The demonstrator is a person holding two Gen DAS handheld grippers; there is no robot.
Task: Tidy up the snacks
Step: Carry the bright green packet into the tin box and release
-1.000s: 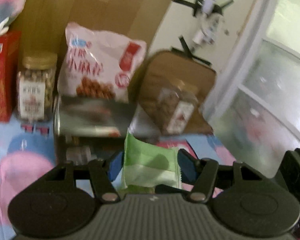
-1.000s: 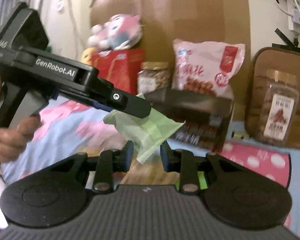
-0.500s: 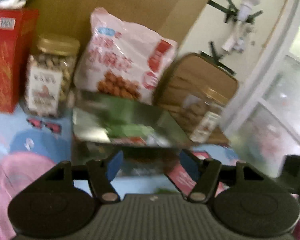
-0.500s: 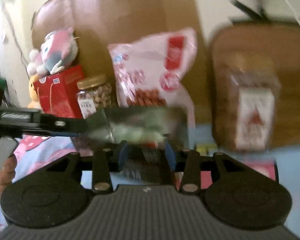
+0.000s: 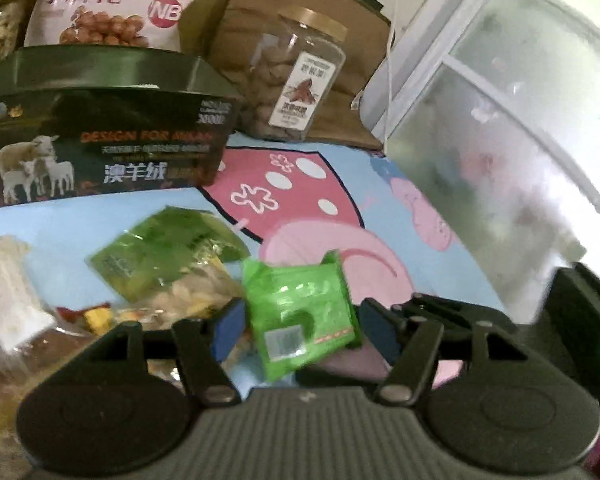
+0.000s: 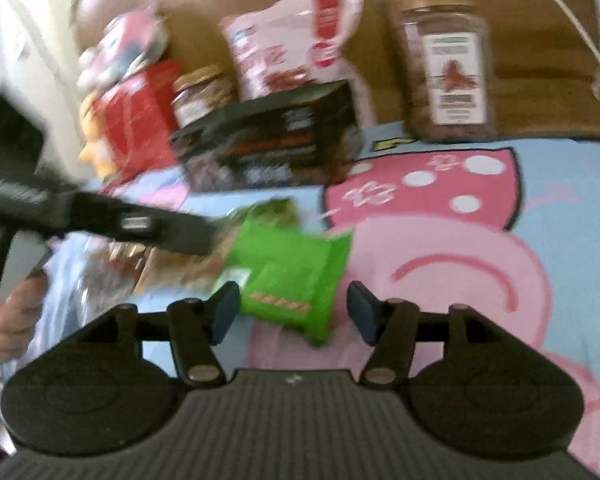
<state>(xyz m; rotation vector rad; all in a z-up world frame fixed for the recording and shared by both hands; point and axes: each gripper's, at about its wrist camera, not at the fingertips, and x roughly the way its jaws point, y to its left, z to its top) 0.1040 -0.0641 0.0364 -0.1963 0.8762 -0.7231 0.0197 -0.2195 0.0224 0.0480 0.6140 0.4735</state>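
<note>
A small bright green snack packet [image 5: 300,312] lies on the patterned cloth [image 5: 340,184], between the open jaws of my left gripper [image 5: 300,330] without being pinched. It also shows in the right wrist view [image 6: 288,280]. My right gripper [image 6: 292,310] is open and hovers right over the same packet. A pile of loose snack bags [image 5: 168,268] lies just to the left of it. The black snack box [image 5: 100,128] stands behind, open-topped. My left gripper's body [image 6: 100,220] reaches in from the left in the right wrist view.
Along the back stand a pink snack bag [image 5: 112,4], a clear jar of nuts [image 5: 296,84], a second jar [image 6: 202,96], a red box [image 6: 140,120] and a plush toy [image 6: 124,48]. A frosted window [image 5: 520,140] is at the right.
The green packet, held up in my left gripper a second ago, now lies on the cloth. Both grippers have dropped low over it and the right one has opened.
</note>
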